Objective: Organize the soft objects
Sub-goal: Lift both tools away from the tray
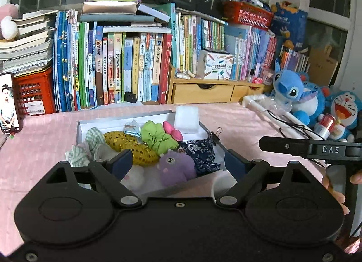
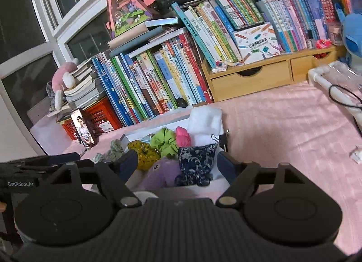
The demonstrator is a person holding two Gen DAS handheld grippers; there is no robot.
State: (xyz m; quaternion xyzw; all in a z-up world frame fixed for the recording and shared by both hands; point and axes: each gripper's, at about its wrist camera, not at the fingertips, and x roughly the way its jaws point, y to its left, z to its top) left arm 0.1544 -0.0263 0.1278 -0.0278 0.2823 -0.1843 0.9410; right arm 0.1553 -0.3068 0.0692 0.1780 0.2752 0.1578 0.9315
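A shallow white cardboard box (image 1: 79, 129) was seen on the pink tablecloth (image 1: 45, 149), its long axis running from near left to far right. It was filled with soft items: a yellow sequinned pouch (image 1: 133, 147) lying along that same diagonal, a green fabric scrunchie (image 1: 157, 136), a fluffy purple plush toy (image 1: 175, 168), a dark blue floral cloth bag (image 1: 201, 152) and a white foam block (image 1: 187, 116) at the far end. The left gripper (image 1: 178, 162) was held with jaws spread wide, the purple plush lying between the fingertips, unpinched. The right gripper (image 2: 177, 164) was likewise spread, with the plush and floral bag between its tips, nothing gripped.
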